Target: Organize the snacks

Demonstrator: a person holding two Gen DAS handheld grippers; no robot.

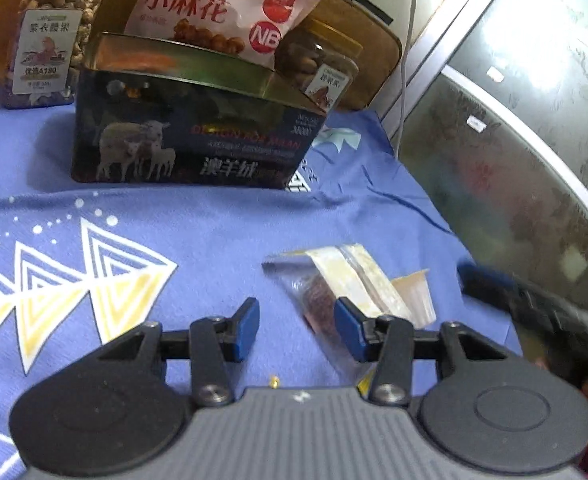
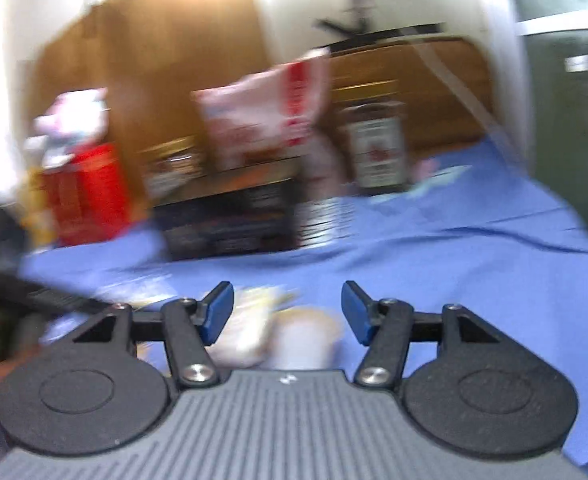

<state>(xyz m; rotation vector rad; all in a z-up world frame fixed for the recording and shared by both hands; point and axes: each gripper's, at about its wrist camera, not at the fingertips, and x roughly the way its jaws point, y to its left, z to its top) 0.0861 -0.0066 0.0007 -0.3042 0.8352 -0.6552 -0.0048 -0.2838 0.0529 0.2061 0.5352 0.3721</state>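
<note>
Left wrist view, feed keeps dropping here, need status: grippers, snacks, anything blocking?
Left gripper open, empty. Right gripper open, empty, blurred. Clear snack packets loose on blue cloth; dark tin open, pink bag inside. Path clear.

At upper centre of my left wrist view I read 红糖小麻花 and "NB" on the pink snack bag (image 1: 230, 4), 澳羊绒 on the dark sheep-printed tin (image 1: 198, 136) below, and 紫衣腰果 on the upper-left nut jar (image 1: 52, 40).
</note>
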